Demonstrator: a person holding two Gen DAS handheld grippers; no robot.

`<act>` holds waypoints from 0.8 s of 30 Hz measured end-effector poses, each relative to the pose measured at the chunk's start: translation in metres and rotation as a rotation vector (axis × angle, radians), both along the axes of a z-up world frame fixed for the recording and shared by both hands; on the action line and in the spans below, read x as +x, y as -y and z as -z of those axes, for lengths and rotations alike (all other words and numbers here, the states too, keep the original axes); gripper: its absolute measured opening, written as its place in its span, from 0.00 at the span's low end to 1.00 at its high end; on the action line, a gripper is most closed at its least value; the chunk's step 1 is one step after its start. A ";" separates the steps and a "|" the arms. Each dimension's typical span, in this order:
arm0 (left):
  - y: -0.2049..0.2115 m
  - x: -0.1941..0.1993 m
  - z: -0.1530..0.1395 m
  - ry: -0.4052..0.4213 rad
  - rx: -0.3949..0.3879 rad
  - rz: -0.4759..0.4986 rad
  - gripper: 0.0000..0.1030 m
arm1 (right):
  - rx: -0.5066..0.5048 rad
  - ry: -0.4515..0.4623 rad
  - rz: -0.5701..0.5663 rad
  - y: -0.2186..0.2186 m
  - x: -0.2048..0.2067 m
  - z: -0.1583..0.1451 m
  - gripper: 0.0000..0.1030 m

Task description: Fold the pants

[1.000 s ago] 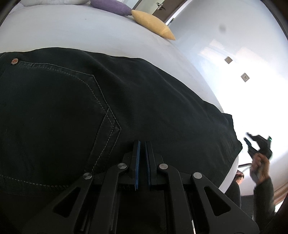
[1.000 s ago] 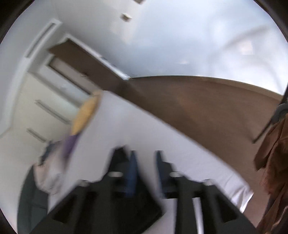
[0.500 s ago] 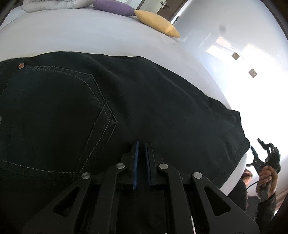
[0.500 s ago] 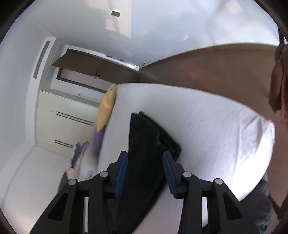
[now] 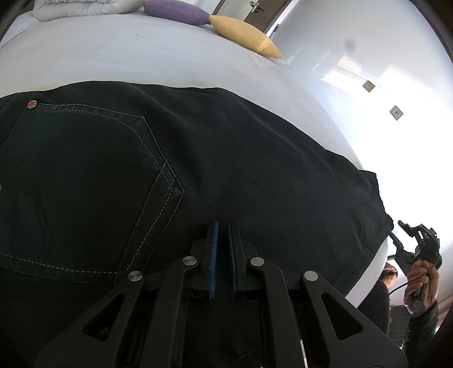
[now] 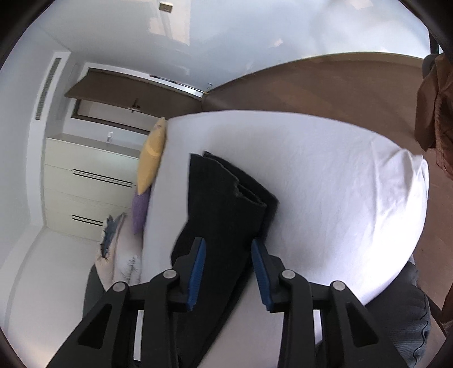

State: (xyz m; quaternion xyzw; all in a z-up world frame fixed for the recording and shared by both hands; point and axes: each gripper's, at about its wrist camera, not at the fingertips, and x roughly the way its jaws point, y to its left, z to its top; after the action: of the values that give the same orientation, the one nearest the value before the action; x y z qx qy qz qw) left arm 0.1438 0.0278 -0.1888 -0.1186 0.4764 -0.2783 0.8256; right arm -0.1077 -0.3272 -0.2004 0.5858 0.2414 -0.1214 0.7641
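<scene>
A: What do you count?

B: One pair of black pants (image 5: 226,169) lying flat on the white bed (image 5: 127,56), one back pocket (image 5: 85,192) showing. Two cushions, one purple (image 5: 175,11) and one yellow (image 5: 243,34).

A: The tongs?

B: The left gripper (image 5: 223,226) hovers over the seat, pads nearly together, holding nothing. The right gripper (image 6: 228,246) is partly open, empty, and has just been narrowing.

A: What differs from earlier?

B: The right gripper's view was blurred and aimed at the floor; it now frames the pant legs. The left view shows more of the pants.

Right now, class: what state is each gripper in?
Left gripper: closed, empty, above the black denim pants.
Right gripper: open, closing, holding nothing.
</scene>
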 end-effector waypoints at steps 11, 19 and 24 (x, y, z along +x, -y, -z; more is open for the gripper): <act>-0.001 0.000 0.001 0.001 -0.001 -0.002 0.07 | 0.026 0.016 0.020 0.017 0.016 0.017 0.07; -0.001 0.001 -0.001 -0.008 -0.003 -0.025 0.07 | -0.031 -0.008 0.036 0.015 0.010 0.019 0.03; -0.001 0.002 -0.002 -0.011 -0.004 -0.022 0.07 | -0.038 -0.008 0.044 0.017 0.010 0.020 0.03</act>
State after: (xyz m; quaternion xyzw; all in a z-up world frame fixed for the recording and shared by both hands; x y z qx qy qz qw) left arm 0.1459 0.0293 -0.1868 -0.1270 0.4790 -0.2694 0.8258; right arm -0.0975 -0.3440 -0.2199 0.5757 0.2293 -0.1449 0.7714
